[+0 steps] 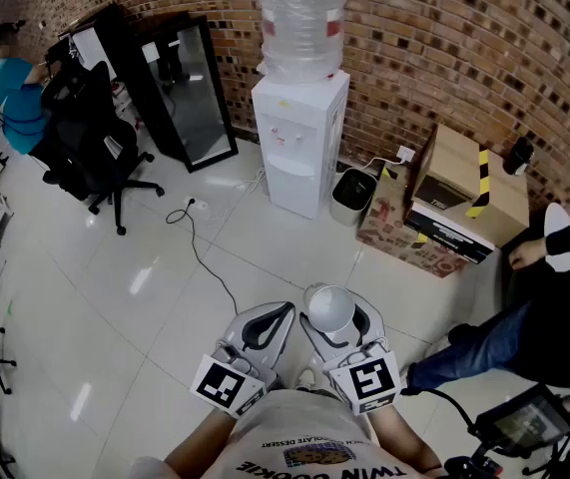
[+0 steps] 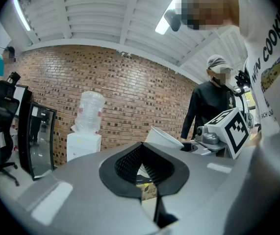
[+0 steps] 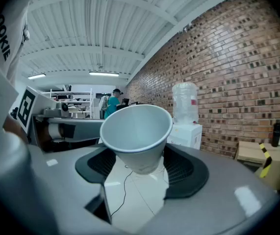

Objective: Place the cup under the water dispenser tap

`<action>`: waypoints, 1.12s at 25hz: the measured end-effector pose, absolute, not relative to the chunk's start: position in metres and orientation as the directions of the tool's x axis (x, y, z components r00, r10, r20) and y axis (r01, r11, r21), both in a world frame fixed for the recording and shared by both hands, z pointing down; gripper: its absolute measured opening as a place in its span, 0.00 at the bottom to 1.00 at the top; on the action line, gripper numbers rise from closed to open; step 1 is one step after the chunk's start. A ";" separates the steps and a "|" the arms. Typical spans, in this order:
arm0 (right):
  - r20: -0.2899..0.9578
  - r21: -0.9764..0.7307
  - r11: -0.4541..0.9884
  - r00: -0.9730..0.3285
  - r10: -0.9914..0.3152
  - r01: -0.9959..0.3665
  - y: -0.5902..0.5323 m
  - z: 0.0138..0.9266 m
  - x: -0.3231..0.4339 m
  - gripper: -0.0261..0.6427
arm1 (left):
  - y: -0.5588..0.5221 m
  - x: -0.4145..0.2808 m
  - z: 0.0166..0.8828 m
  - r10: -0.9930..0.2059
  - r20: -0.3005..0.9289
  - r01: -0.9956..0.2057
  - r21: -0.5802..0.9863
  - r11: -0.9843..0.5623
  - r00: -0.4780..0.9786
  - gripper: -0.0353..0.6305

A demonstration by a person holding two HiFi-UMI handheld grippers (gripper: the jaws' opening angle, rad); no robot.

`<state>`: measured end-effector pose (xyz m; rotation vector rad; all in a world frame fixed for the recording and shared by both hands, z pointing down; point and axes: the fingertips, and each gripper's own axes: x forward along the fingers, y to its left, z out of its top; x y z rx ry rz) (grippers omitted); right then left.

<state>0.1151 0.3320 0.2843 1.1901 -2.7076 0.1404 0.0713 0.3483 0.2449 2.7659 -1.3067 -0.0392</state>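
My right gripper [image 3: 142, 168] is clenched on the cup [image 3: 137, 131]: the two black pads press on its lower part from both sides. It is a white paper cup, tilted with its mouth toward me, and inside it is empty. My left gripper [image 2: 143, 168] holds nothing; its tips are together, with only a small hollow between the pads, and it is just beside the right one, in front of my body. The water dispenser [image 1: 299, 138] stands against the brick wall, well apart from the cup, across the white floor [image 1: 165, 267]. On top of it sits a big clear bottle [image 1: 301, 18]; how much water is in it I cannot tell. Just beside the dispenser is a small bin [image 1: 349, 196], and next to that a cardboard box [image 1: 464, 183]; their contents are hidden from me.
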 end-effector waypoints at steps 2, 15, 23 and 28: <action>0.196 -0.005 0.677 -0.665 -0.721 -0.736 0.331 0.284 0.120 0.50 | 0.348 0.077 0.246 -0.773 0.011 -0.771 0.087 -0.631 0.634 0.04; 0.185 -0.009 0.685 -0.674 -0.715 -0.729 0.311 0.288 0.130 0.50 | 0.324 0.085 0.251 -0.784 -0.003 -0.781 0.082 -0.619 0.621 0.04; 0.182 0.006 0.685 -0.673 -0.717 -0.728 0.273 0.295 0.117 0.50 | 0.284 0.070 0.261 -0.792 -0.012 -0.788 0.084 -0.609 0.611 0.04; 0.188 0.011 0.683 -0.670 -0.718 -0.730 0.237 0.297 0.103 0.50 | 0.245 0.053 0.265 -0.799 -0.010 -0.794 0.095 -0.600 0.602 0.04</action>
